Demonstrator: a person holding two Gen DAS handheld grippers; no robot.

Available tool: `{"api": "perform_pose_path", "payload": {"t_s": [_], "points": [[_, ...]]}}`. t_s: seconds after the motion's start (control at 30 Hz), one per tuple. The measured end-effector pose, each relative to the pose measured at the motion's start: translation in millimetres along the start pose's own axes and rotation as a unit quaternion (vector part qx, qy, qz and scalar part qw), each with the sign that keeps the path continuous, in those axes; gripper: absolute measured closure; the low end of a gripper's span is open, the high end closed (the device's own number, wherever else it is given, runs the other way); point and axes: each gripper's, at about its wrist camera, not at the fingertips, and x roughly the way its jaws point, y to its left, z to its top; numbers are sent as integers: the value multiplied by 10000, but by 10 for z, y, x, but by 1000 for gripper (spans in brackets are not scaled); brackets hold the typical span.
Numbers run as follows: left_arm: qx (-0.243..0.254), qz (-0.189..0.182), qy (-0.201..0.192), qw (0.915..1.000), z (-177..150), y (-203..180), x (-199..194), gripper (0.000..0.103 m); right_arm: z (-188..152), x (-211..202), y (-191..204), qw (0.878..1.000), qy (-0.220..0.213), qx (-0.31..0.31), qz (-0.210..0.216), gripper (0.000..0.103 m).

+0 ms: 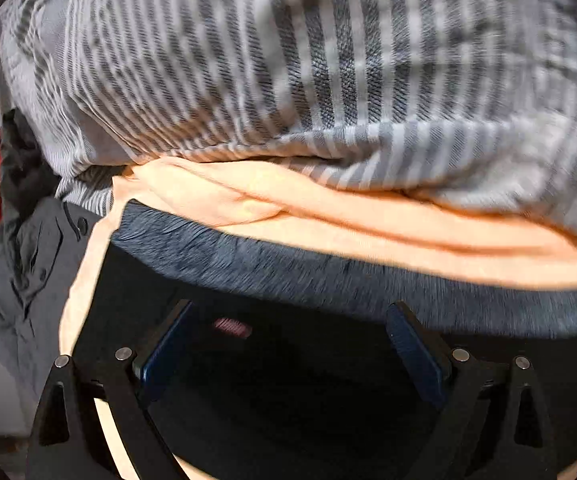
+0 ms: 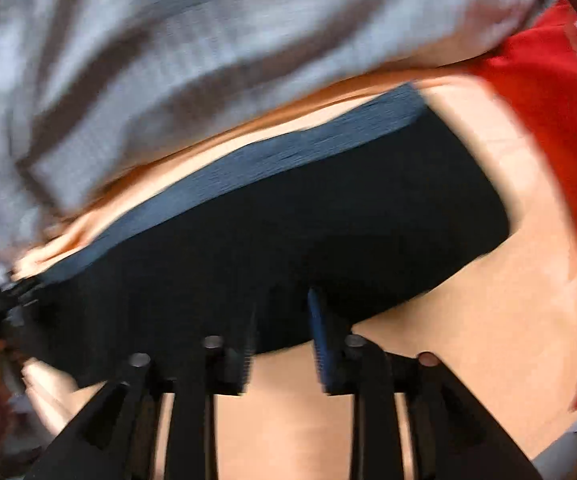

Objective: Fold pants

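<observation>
The black pants with a ribbed grey-blue waistband [image 1: 328, 276] lie flat on a peach sheet [image 1: 368, 216], waistband on the far side. Left gripper [image 1: 288, 344] hangs spread wide over them, holding nothing. Right gripper [image 2: 282, 340] sits partly open at the near right edge, nothing pinched. A grey striped cloth [image 1: 288, 60] is bunched beyond.
</observation>
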Motion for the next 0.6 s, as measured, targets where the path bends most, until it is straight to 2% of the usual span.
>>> {"api": "perform_pose_path", "payload": {"t_s": [0.03, 0.1, 0.17, 0.23, 0.27, 0.3, 0.33, 0.43, 0.57, 0.6], "points": [[86, -23, 7, 10000, -61, 74, -26, 7, -130, 29, 174, 9988, 160, 32, 471, 49], [207, -35, -3, 9998, -207, 215, -56, 7, -316, 147, 424, 9927, 470, 41, 1113, 48], [287, 76, 4, 9996, -333, 308, 3, 7, -636, 379, 764, 9807, 895, -40, 1740, 48], [288, 245, 98, 9992, -391, 436, 106, 7, -915, 598, 1110, 9684, 1280, -257, 2123, 48], [203, 255, 183, 9993, -423, 551, 211, 7, -1033, 721, 1318, 9625, 1439, -392, 2266, 48], [67, 74, 194, 9998, -443, 649, 293, 6, -1148, 848, 1508, 9577, 1550, -503, 2372, 48], [-74, -84, 180, 9998, -452, 726, 352, 0, -1245, 951, 1650, 9536, 1635, -591, 2460, 48], [-231, -267, 121, 9993, -467, 795, 371, 0, -1408, 1253, 1998, 9464, 1820, -614, 2595, 48], [-163, -347, -17, 9993, -517, 810, 346, 0, -1506, 1514, 2195, 9440, 1712, -369, 2796, 49], [-189, -389, 2, 9991, -536, 779, 298, 0, -1430, 1484, 2136, 9441, 1646, -314, 2840, 49]]}}
